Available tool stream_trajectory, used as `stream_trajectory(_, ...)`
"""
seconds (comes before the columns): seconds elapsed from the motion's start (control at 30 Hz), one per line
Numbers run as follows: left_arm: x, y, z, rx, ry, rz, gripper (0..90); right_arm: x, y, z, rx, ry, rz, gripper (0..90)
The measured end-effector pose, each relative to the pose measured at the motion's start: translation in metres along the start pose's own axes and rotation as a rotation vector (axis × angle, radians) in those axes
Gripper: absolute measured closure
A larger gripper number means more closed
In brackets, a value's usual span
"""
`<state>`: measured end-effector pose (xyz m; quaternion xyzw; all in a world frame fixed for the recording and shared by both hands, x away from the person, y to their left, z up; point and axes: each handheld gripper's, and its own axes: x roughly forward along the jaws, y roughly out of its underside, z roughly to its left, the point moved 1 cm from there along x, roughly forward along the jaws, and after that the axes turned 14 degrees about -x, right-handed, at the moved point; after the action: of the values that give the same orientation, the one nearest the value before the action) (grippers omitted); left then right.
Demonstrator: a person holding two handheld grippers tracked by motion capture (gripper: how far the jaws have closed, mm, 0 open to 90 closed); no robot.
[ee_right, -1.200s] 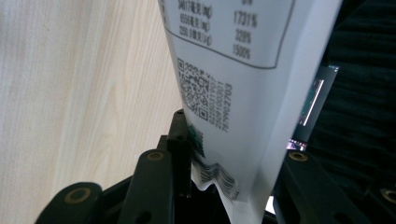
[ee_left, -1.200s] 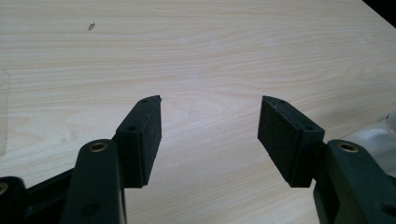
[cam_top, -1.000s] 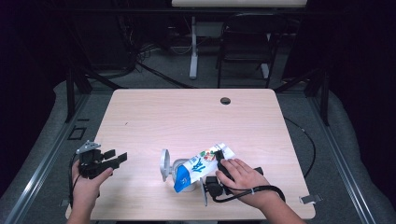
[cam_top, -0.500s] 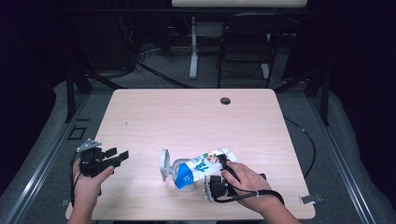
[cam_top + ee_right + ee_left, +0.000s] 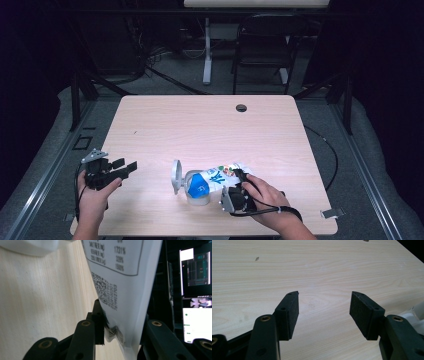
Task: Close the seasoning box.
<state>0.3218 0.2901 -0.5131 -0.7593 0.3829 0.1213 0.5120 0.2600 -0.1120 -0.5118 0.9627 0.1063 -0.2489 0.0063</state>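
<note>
Pouch of white printed plastic with blue label (image 5: 215, 179) lies lower centre of high view, long axis running left-right, its right end clamped in right gripper (image 5: 238, 192), jaws just closing; left gripper (image 5: 122, 167) open, empty, well apart at lower left

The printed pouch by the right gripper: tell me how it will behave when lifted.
The pouch looks like thin film, so it will probably flop and sag. Its printed wall seems glossy, so it may slip between the jaws of the right gripper. It appears slack, so likely light.
</note>
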Motion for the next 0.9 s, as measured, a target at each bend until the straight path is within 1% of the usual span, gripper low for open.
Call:
stream_trajectory(0.03, -0.001, 0.000, 0.000, 0.001, -0.001, -0.004, 40.8, 0.000, 0.000, 0.000, 0.001, -0.002, 0.003, 70.3)
stream_trajectory(0.07, -0.001, 0.000, 0.001, 0.000, -0.002, -0.006, 40.7, 0.001, 0.000, 0.001, 0.032, -0.007, -0.012, 70.4)
stream_trajectory(0.13, -0.001, 0.000, 0.001, -0.003, -0.004, -0.007, 40.8, 0.001, 0.001, 0.001, 0.063, -0.015, -0.021, 70.4)
stream_trajectory(0.17, -0.001, 0.000, 0.001, -0.002, -0.003, -0.008, 40.8, 0.001, 0.001, 0.002, 0.089, -0.022, -0.029, 70.4)
stream_trajectory(0.23, -0.002, 0.000, 0.000, -0.002, -0.004, -0.009, 40.8, 0.002, 0.001, 0.003, 0.123, -0.025, -0.049, 70.4)
stream_trajectory(0.3, -0.002, 0.000, -0.001, 0.005, -0.001, -0.010, 40.9, 0.002, 0.001, 0.003, 0.148, -0.034, -0.053, 70.4)
stream_trajectory(0.33, -0.001, 0.000, -0.002, 0.008, 0.003, -0.013, 41.0, 0.003, 0.001, 0.003, 0.165, -0.031, -0.063, 70.4)
stream_trajectory(0.43, -0.002, -0.001, -0.004, 0.018, 0.007, 0.000, 41.7, 0.003, 0.002, 0.002, 0.212, -0.043, -0.077, 70.5)
stream_trajectory(0.53, 0.000, 0.000, -0.007, 0.021, 0.018, -0.008, 42.4, 0.004, 0.004, 0.002, 0.263, -0.045, -0.098, 70.5)
stream_trajectory(0.57, 0.000, 0.000, -0.008, 0.026, 0.020, 0.003, 42.7, 0.004, 0.005, 0.002, 0.269, -0.051, -0.096, 70.5)
stream_trajectory(0.6, 0.001, 0.000, -0.009, 0.025, 0.020, -0.005, 42.8, 0.004, 0.005, 0.002, 0.279, -0.053, -0.096, 70.5)
stream_trajectory(0.63, 0.001, 0.000, -0.009, 0.025, 0.020, -0.005, 42.9, 0.004, 0.005, 0.002, 0.279, -0.053, -0.096, 70.5)
stream_trajectory(0.7, 0.002, 0.001, -0.009, 0.032, 0.017, 0.008, 43.1, 0.004, 0.007, 0.002, 0.303, -0.055, -0.097, 70.6)
stream_trajectory(0.73, 0.002, 0.001, -0.009, 0.032, 0.019, 0.011, 43.3, 0.006, 0.008, 0.003, 0.338, -0.049, -0.119, 70.6)
stream_trajectory(0.77, 0.004, 0.002, -0.010, 0.031, 0.018, 0.005, 43.7, 0.006, 0.010, 0.003, 0.356, -0.049, -0.121, 70.6)
stream_trajectory(0.8, 0.004, 0.002, -0.010, 0.031, 0.018, 0.005, 44.0, 0.006, 0.010, 0.003, 0.356, -0.049, -0.121, 70.6)
stream_trajectory(0.83, 0.003, 0.002, -0.010, 0.036, 0.018, 0.019, 44.0, 0.006, 0.012, 0.003, 0.374, -0.053, -0.115, 70.6)
stream_trajectory(0.87, 0.004, 0.002, -0.011, 0.032, 0.017, 0.016, 44.1, 0.007, 0.014, 0.003, 0.399, -0.053, -0.123, 70.6)
stream_trajectory(0.9, 0.005, 0.003, -0.011, 0.037, 0.022, 0.016, 45.4, 0.008, 0.016, 0.002, 0.433, -0.055, -0.134, 70.6)
